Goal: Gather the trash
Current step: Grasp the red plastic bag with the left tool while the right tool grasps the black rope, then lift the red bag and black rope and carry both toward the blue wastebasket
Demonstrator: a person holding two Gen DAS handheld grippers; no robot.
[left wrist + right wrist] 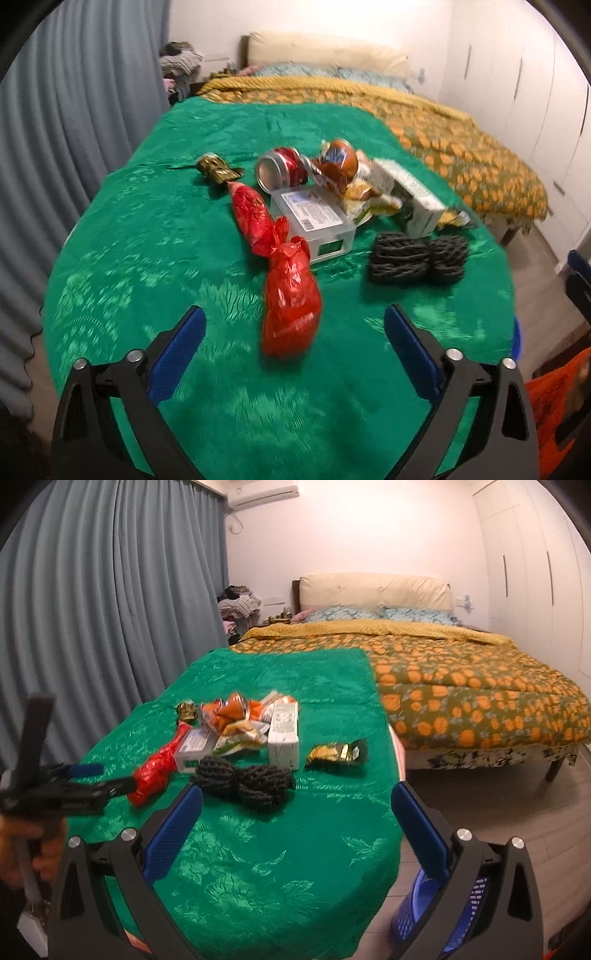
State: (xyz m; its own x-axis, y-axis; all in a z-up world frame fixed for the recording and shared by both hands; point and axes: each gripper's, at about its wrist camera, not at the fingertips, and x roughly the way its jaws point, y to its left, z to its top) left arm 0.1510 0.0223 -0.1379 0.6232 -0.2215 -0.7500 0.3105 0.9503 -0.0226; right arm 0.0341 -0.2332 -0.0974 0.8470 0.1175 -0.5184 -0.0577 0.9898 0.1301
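I see the red plastic bag (290, 295) lying lengthwise toward my left gripper (293, 332), whose jaws are spread with nothing between them. Behind it sits a labelled clear box (314, 218), print unreadable; right of that, dark rope (417, 258). My right gripper (297, 812) is also released over the green cloth (258, 867).

Left gripper (293, 325): black angular plastic arms at the frame bottom, blue textured pads (177, 354) on the inner faces, round silver screws at the joints. Right gripper (297, 805): same build, black frame, blue ribbed pads (173, 834), silver screw heads. Bare-skinned hand (33, 845) at lower left, blurred.
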